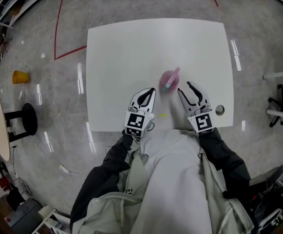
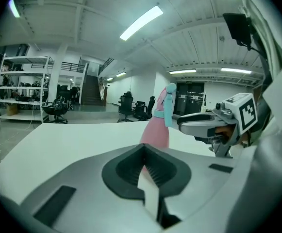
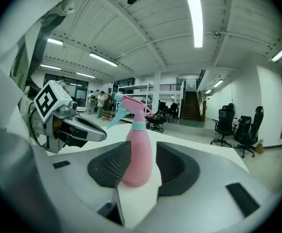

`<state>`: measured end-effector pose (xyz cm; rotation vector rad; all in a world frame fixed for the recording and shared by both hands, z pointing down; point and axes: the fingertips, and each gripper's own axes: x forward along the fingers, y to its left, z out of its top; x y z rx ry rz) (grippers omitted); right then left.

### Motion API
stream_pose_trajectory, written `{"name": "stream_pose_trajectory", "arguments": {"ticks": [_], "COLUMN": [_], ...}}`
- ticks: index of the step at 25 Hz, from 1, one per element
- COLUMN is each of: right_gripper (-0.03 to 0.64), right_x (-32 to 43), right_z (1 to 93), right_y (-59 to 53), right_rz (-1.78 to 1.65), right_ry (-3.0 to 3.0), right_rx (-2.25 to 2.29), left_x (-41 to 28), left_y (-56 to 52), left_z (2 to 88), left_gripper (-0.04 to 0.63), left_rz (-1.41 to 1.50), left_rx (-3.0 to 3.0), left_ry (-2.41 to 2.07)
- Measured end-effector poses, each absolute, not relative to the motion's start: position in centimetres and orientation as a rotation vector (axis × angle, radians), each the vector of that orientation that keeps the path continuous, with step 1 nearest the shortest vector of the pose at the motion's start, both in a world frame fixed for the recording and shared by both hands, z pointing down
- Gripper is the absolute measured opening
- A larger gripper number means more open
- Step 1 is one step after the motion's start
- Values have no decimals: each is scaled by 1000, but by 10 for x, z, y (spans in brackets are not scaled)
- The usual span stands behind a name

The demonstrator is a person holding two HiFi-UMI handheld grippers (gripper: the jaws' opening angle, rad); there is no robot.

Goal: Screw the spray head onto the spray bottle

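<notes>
As bottle [image 3: 137, 154] stands, axis upright — nozzle [image 3: 117, 98] leftward

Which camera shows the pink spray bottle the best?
The right gripper view. There the pink spray bottle stands close and whole, upright, with its spray head on. The head view shows it only small, from above, on the white table. The left gripper view hides its bottom part.

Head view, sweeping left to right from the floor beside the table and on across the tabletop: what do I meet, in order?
yellow cup → left gripper → pink spray bottle → right gripper → small round thing near the right edge of the white table
</notes>
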<state>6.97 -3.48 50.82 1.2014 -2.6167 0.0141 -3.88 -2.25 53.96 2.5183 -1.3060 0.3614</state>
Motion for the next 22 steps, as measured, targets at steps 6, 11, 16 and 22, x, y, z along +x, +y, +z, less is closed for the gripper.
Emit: {"name": "stream_pose_trajectory", "arguments": {"ticks": [6, 11, 16, 22], "right_gripper": [-3, -5, -5, -5], "right_x": [72, 63, 64, 63], "right_z": [517, 522, 528, 530], "right_y": [-28, -24, -23, -21], "right_rz": [-4, -14, 2, 2], "right_ry": [-2546, -2552, -2543, -2540], "right_rx": [1203, 1152, 1142, 1127], "left_x": [-34, -34, -34, -33], "left_y": [-22, -19, -17, -14], "left_z": [543, 547, 553, 557], "left_gripper": [5, 5, 5, 5], "left_rz": [370, 384, 399, 405], "left_rx": [2508, 2500, 2483, 2472], "left_ry": [-1294, -1287, -1284, -1279]}}
